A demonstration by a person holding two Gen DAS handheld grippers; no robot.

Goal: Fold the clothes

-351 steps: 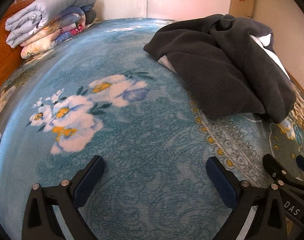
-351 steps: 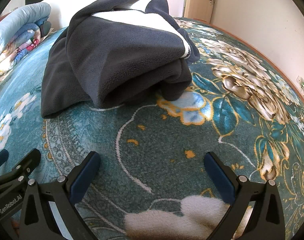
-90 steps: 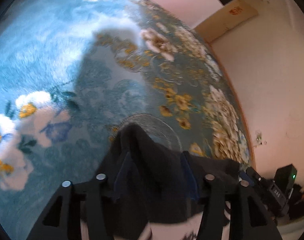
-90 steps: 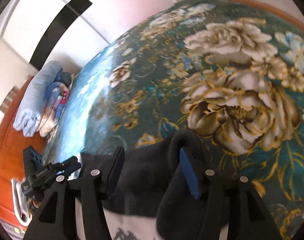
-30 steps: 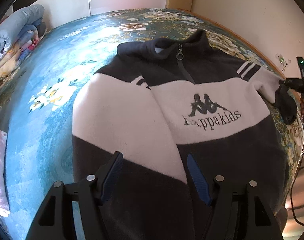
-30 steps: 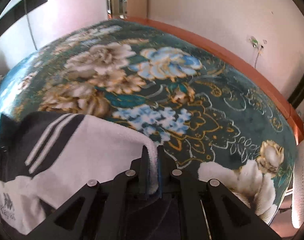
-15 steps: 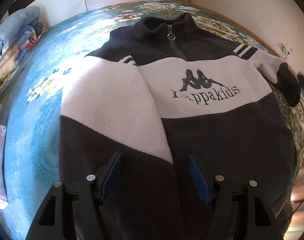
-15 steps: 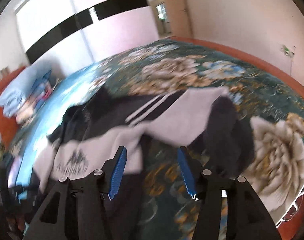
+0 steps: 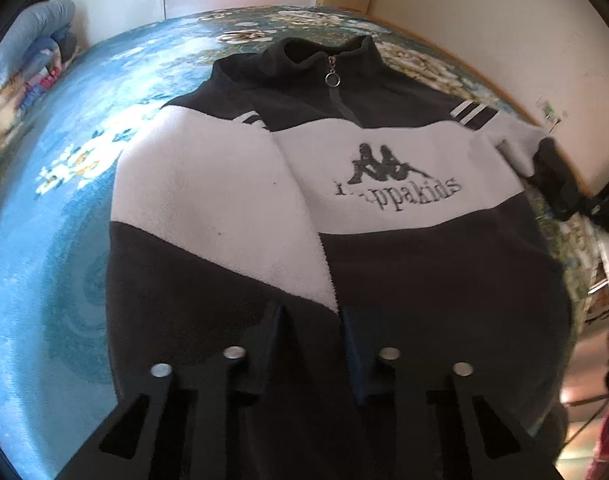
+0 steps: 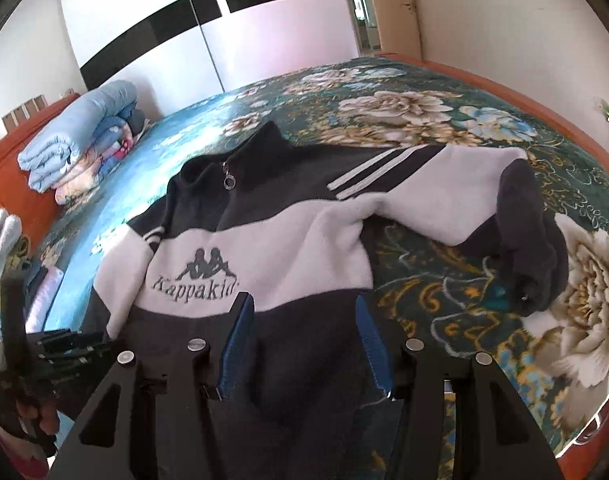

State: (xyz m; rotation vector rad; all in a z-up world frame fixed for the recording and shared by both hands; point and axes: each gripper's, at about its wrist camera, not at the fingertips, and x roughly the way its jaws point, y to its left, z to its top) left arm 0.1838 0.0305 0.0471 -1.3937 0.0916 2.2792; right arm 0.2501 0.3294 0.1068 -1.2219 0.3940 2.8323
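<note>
A black and white fleece sweatshirt (image 9: 384, 184) with a Kappa Kids logo lies face up on the floral bedspread (image 9: 64, 200). Its left sleeve is folded across the front; its other sleeve (image 10: 464, 184) stretches out to the right. My left gripper (image 9: 310, 320) hovers over the dark lower hem, jaws partly closed with dark fabric between them. My right gripper (image 10: 302, 320) is open over the hem of the sweatshirt (image 10: 264, 240) and holds nothing.
A stack of folded quilts (image 10: 76, 144) lies at the bed's far left by the orange headboard (image 10: 8, 176). The wooden bed edge (image 10: 524, 92) runs along the right. A wardrobe (image 10: 208, 20) stands behind.
My left gripper has narrowed and come down onto the hem. My right gripper has swung left from the sleeve to face the sweatshirt's body.
</note>
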